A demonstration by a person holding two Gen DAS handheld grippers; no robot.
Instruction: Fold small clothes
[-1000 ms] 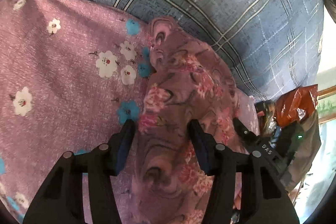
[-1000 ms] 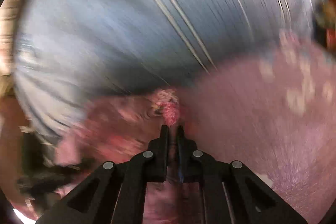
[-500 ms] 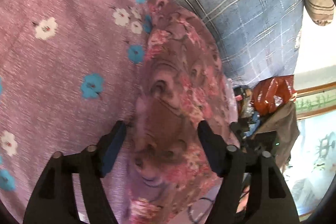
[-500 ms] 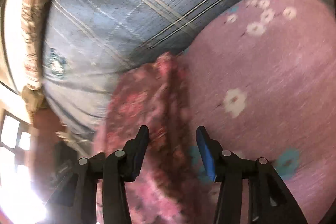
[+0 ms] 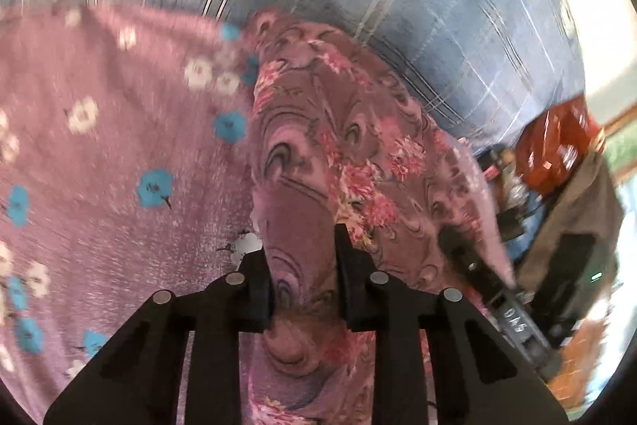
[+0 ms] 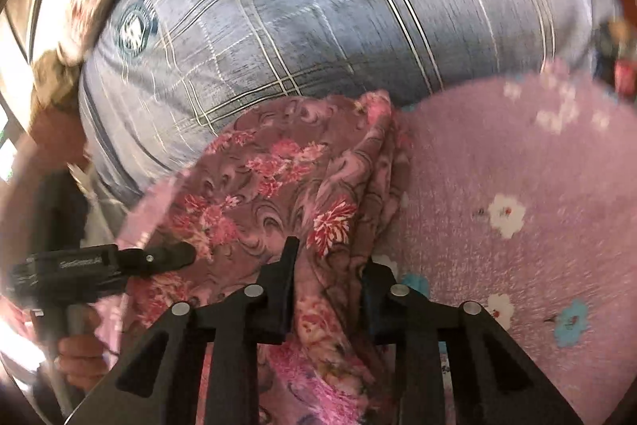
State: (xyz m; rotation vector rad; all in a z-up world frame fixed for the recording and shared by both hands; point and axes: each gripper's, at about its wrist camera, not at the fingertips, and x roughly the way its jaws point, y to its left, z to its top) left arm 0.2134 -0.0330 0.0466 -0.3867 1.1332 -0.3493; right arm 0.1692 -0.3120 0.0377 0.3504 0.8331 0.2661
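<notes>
Lying in a long bunched strip on the purple flowered bedsheet (image 5: 119, 154), the floral garment (image 5: 358, 162) runs away from both cameras toward the blue plaid pillow (image 5: 438, 7) at the far end. In the left wrist view the near end of the cloth passes straight between the fingers of the left gripper (image 5: 302, 266); the jaws stand narrow, with a fold of the mauve fabric filling the gap and touching both pads, so they appear to be pinching it. The tool points forward and slightly down along the length of the cloth.

In the right wrist view the same garment (image 6: 286, 178) comes up between the fingers of the right gripper (image 6: 328, 273). Its jaws are also narrow, part-way closed, with a ridge of fabric rising in the gap — the left pad presses against the cloth, while I cannot tell whether the right pad touches it. This tool too aims along the strip toward the pillow (image 6: 318, 7), its fingers low over the sheet (image 6: 517, 166).

The left gripper also shows from the side at the left edge of the right wrist view (image 6: 171, 258), tip resting on the garment's edge, with a bare hand (image 6: 79, 357) around its handle below. White lettering runs along that tool's body, too blurred to read. The right gripper (image 5: 473, 266), seen in the left wrist view, carries a white label that reads something like "DAS". A round dark-blue emblem (image 6: 133, 27) is printed on the pillow; its text is illegible. An orange-red plastic bag (image 5: 557, 142) sits beyond the bed's edge among blurred clutter.
</notes>
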